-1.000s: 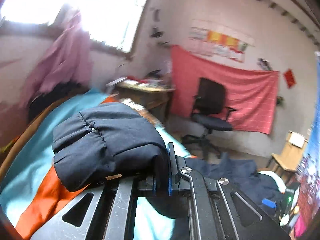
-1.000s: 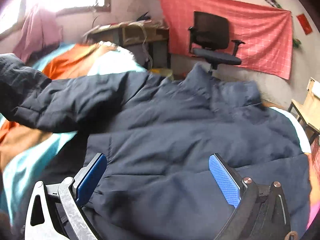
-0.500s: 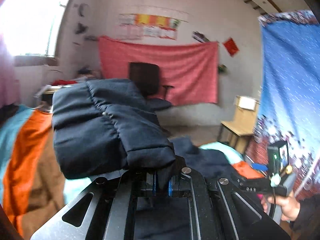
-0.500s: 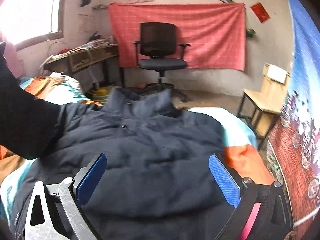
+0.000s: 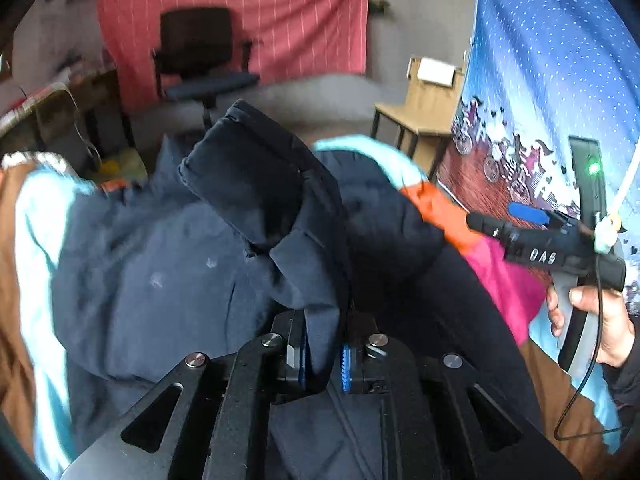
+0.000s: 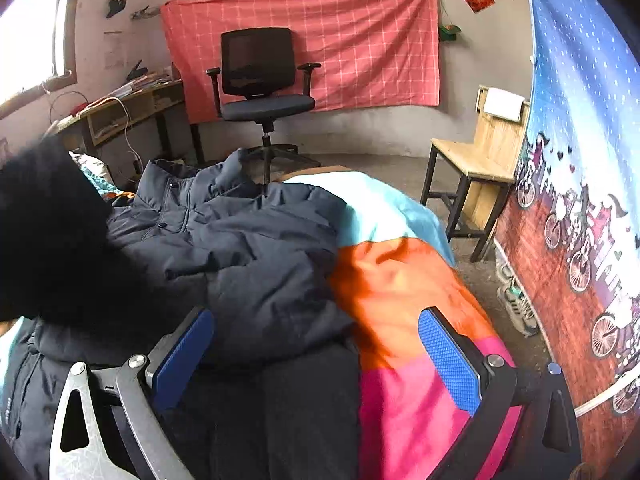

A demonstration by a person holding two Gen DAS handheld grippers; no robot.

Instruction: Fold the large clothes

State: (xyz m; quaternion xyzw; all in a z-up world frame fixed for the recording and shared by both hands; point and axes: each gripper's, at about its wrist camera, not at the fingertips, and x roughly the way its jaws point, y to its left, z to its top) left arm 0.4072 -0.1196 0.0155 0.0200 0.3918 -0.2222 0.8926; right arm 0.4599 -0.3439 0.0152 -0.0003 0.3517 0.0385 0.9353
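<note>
Left wrist view: left claw (image 5: 323,354), lower centre, jaws just easing apart, pads still pinching the jacket sleeve (image 5: 264,192), which lies across the navy jacket (image 5: 152,276) on the striped bed (image 5: 432,204); a hand (image 5: 600,320) at right.

Right wrist view: right claw (image 6: 316,360), bottom, jaws wide apart and empty; jacket (image 6: 248,248) centre left.

Both wrist views look down over jacket (image 5: 152,280) (image 6: 256,240), close; office chair (image 5: 200,60) (image 6: 260,80) shared upper frame.
</note>
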